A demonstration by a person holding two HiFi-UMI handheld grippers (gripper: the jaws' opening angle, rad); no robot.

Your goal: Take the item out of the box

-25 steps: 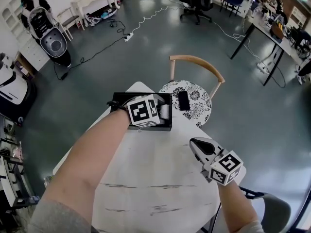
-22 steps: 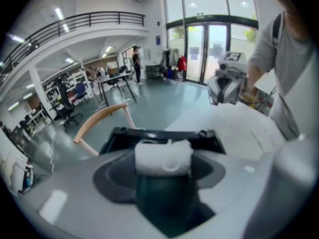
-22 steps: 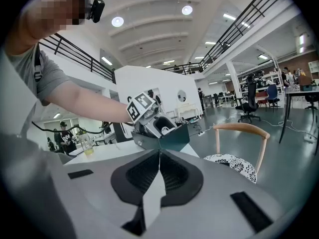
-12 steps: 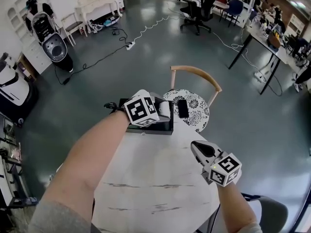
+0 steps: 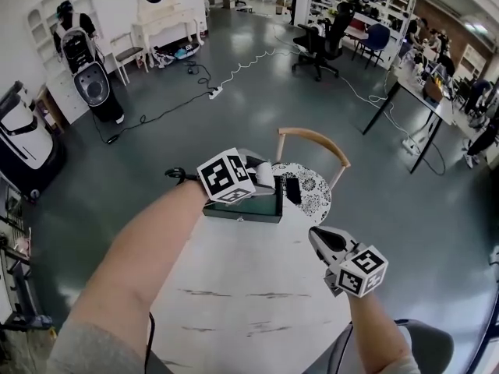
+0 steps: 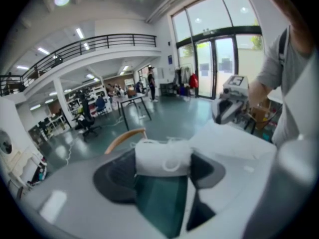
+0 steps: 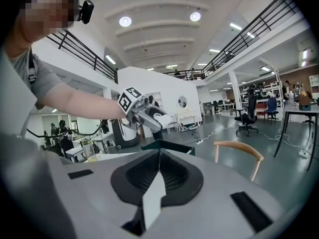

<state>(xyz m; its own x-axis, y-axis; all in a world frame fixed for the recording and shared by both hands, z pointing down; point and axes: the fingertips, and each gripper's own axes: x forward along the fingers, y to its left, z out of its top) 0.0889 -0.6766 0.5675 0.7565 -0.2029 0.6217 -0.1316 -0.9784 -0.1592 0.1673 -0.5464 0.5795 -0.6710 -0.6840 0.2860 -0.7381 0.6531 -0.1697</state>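
Now L gripper (image 5: 257, 174) jaws clamped on white item (image 6: 162, 158), long axis crosswise btwn jaws; box (image 5: 248, 208) directly below. R gripper (image 5: 318, 236) jaws together, empty.

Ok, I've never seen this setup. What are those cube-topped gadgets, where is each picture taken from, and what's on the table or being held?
No robot: a person holds a claw in each hand. One picture comes from a head camera looking down; the other two from cameras riding on the claws. The left claw grips a white item above the dark green box on the white table. The right claw is shut and empty. Behind stands a chair with a phone on its seat.
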